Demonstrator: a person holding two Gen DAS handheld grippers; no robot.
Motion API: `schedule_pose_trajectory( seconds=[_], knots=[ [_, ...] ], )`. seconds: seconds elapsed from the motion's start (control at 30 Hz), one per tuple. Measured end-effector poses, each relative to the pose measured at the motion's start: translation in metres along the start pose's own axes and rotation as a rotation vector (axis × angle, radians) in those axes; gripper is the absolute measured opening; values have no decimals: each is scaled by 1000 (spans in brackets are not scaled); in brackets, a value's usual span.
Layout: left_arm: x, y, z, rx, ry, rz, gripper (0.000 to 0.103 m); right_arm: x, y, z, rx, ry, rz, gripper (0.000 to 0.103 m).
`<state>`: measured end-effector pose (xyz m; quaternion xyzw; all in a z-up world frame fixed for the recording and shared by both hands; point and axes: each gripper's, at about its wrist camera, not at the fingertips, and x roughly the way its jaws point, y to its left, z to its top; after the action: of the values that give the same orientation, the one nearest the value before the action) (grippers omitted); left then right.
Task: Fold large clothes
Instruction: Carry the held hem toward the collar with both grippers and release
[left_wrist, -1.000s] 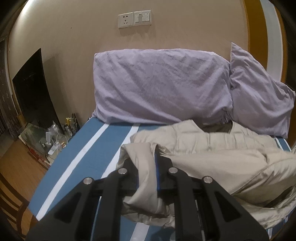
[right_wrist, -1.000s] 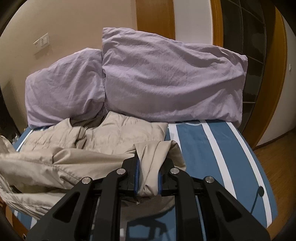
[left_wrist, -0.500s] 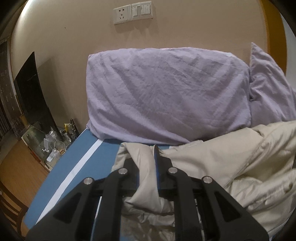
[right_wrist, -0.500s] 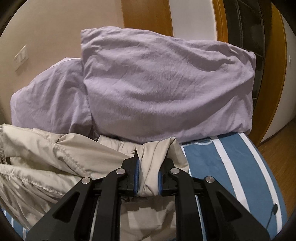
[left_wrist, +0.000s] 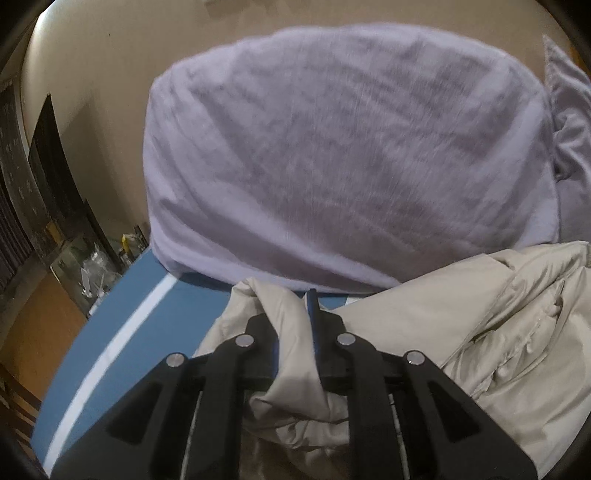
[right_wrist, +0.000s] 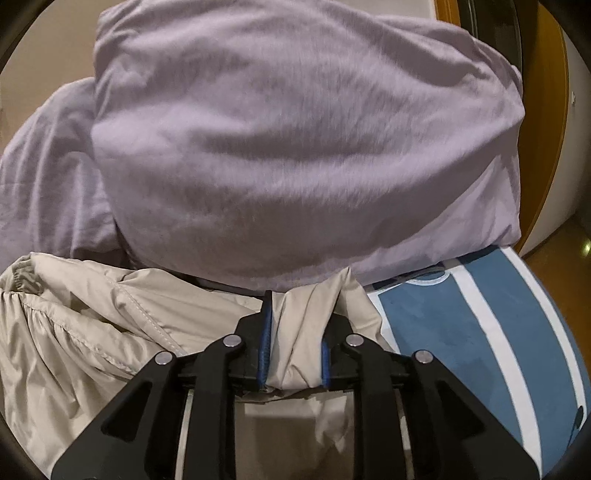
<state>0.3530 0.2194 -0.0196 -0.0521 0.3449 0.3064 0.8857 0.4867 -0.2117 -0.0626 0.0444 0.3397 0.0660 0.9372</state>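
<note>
A beige jacket (left_wrist: 461, 332) lies crumpled on the blue striped bed (left_wrist: 122, 332), up against the lilac pillows. My left gripper (left_wrist: 291, 317) is shut on a bunched fold of it, and the cloth covers most of the left finger. In the right wrist view the jacket (right_wrist: 110, 325) spreads to the left. My right gripper (right_wrist: 299, 314) has a pleated edge of it between its blue pads; its jaws are opening, and the cloth still fills the gap and touches both pads. Both grippers sit just in front of the pillows.
A large lilac pillow (left_wrist: 332, 147) fills the left wrist view, with a second one (left_wrist: 569, 129) at its right. The right wrist view shows a pillow (right_wrist: 295, 147), bare blue striped sheet (right_wrist: 461, 350) at the right and a wooden door frame (right_wrist: 546, 110). Bottles crowd a bedside stand (left_wrist: 88, 269).
Both grippers have carried their jacket edges forward and down towards the pillows, which now loom much larger. The gap between the right gripper's pads has widened a little.
</note>
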Motion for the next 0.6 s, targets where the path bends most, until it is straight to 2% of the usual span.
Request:
schedule_pose_trajectory(
  seconds=[0.17,0.2,0.23,0.27,0.3,0.33,0.4,0.6],
  knots=[
    [16,2,-7,-24,26,-16,21,9,-5,-4,13,28,8,38],
    [16,4,-7,-30,28,-29,25,6,-7,-4,19,28,8,50],
    [15,6,-7,-36,29,-40,34,1,-9,-3,23,20,0,66],
    [13,10,-6,-46,30,-55,39,-3,-11,-3,24,8,-4,72],
    [10,14,-6,-55,25,-61,52,-11,-12,-2,21,-12,-9,77],
    [5,18,-7,-64,15,-62,66,-20,-13,-2,13,-32,-12,77],
    [-5,23,-7,-71,-10,-51,78,-32,-11,-3,0,-38,7,77],
    [-34,21,-14,-34,-42,-88,82,-64,21,-12,-68,-28,125,77]
  ],
)
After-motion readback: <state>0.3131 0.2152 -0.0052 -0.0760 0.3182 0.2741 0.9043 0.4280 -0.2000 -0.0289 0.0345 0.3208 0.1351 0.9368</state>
